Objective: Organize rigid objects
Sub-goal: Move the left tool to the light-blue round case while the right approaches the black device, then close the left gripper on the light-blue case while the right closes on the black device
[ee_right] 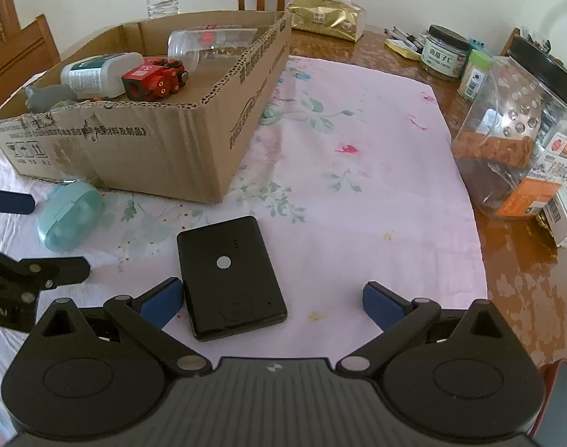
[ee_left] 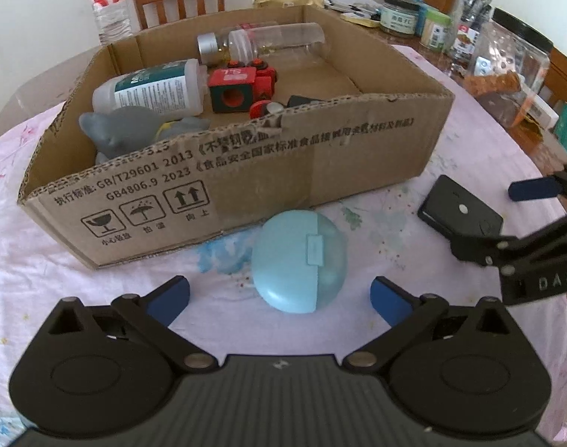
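Centrally, a cardboard box point(ee_left: 246, 171) on the counter point(ee_right: 358, 171) holds bottles and toys, half hidden by its wall. Left gripper point(ee_left: 279, 294) fingers spread wide around a blue case point(ee_left: 296, 260); right gripper point(ee_right: 272, 300), equally wide, empty, flanks a black device point(ee_right: 229, 275).

blue case point(ee_left: 298, 260) | flat, by box point(ee_left: 246, 182); black device point(ee_right: 229, 275) | flat on cloth

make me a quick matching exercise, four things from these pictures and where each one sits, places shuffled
Things:
1. round light-blue plastic case
2. flat black rectangular device
3. red toy block car
4. clear plastic jar with black lid

Places:
A. inside the cardboard box
B. between the open left gripper fingers
C. on bare wood, right of the cloth
D. by the right gripper

Pairs: 1-B, 2-D, 3-A, 4-C
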`<state>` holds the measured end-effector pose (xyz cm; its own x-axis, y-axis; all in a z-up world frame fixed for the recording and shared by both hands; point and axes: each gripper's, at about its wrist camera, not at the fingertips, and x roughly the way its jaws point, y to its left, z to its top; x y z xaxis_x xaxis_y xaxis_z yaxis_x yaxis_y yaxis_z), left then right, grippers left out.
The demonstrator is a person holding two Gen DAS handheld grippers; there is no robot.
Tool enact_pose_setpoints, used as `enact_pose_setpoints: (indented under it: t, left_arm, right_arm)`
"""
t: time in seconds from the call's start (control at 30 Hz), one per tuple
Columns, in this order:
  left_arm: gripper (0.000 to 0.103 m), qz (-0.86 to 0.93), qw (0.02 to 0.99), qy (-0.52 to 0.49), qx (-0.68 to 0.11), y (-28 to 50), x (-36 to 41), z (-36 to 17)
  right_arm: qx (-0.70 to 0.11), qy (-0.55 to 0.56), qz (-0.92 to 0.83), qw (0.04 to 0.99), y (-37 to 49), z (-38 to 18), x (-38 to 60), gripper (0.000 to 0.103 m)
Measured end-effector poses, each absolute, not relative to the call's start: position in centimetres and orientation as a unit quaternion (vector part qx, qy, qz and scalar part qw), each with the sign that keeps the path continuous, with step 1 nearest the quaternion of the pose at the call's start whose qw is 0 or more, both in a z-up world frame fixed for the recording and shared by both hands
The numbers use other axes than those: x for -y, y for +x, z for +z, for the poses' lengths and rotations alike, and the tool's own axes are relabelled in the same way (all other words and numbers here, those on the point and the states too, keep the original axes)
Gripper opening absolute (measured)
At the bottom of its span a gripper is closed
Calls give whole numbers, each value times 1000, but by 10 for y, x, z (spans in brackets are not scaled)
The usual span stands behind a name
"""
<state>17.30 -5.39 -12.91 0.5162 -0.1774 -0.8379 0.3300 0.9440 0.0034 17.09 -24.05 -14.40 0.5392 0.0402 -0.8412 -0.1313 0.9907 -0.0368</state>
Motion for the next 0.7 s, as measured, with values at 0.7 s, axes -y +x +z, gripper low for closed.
enact_pose_setpoints:
  t: [0.7]
  left_arm:
    - [88,-144,870,78,-464,179,60,-128]
  right_arm:
    - [-465,-48,52,883,152,-144,248,103]
